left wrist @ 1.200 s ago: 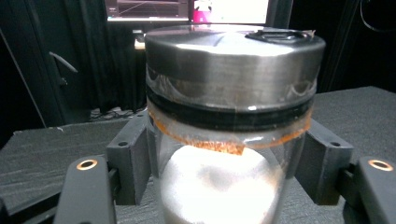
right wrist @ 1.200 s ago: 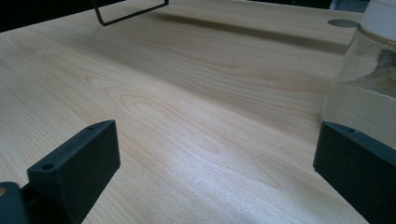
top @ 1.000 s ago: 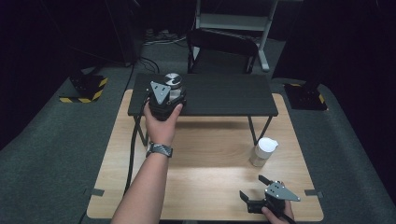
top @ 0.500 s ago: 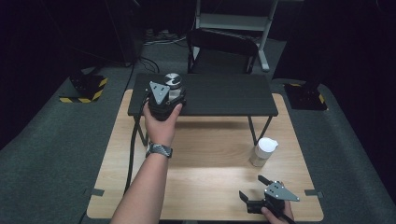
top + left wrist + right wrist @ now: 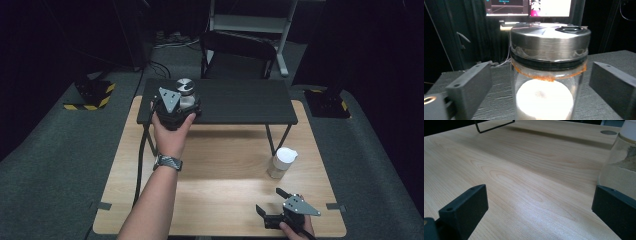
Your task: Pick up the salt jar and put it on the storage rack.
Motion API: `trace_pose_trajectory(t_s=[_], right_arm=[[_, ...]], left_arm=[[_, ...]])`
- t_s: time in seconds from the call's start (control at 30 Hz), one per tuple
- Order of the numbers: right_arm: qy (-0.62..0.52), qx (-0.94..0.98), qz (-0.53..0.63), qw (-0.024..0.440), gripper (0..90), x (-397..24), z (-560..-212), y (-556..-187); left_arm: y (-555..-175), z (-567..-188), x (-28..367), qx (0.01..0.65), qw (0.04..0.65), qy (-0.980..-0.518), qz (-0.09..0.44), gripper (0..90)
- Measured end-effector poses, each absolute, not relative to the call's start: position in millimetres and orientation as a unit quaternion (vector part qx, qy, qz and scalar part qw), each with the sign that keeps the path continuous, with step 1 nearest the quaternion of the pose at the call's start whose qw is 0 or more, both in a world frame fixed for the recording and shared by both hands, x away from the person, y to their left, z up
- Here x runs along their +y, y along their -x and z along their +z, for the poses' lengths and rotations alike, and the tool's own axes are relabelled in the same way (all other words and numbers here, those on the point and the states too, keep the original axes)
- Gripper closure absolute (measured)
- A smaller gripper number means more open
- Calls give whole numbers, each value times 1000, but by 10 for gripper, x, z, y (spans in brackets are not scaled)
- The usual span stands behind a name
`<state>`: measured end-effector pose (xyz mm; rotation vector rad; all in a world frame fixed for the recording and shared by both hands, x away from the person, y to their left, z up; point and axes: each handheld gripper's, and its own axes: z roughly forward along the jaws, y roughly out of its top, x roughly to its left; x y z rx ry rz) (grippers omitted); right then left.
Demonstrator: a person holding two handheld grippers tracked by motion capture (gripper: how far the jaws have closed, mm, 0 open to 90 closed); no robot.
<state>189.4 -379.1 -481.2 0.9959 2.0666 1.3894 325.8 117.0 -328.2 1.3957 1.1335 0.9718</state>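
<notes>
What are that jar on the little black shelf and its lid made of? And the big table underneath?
The jar looks like clear glass, though clear plastic is possible: the white contents show through its wall. Its lid looks like brushed steel, with fine lines and a dull shine, above a black ring. The table looks like pale wood or wood-look laminate, with visible grain and a smooth sheen.
</notes>
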Motion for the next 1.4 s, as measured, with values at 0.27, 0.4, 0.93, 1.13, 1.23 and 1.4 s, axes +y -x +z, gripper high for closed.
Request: trace_pose_trajectory(t_s=[0.27, 0.4, 0.93, 1.13, 1.23, 1.4], right_arm=[[-362, 750, 504, 228, 4, -3788, -4813, -1890], [-363, 750, 504, 228, 4, -3787, -4812, -1888], [-364, 750, 504, 227, 4, -3786, -4810, -1888], [-363, 751, 503, 228, 4, -3779, -4808, -1883], [-363, 751, 502, 228, 4, -3776, -4807, -1884], [-362, 751, 502, 229, 4, -3773, -4806, -1881]], left_arm=[[-3187, -3262, 1286, 473, 537, -579, 391, 6], [-3149, -3250, 1327, 467, 543, -583, 385, 6], [-2883, -3361, 1433, 454, 551, -587, 380, 6], [-2751, -3397, 1482, 442, 550, -594, 386, 6], [-2665, -3439, 1523, 442, 554, -591, 385, 6], [-2528, -3546, 1590, 443, 559, -587, 382, 6]])
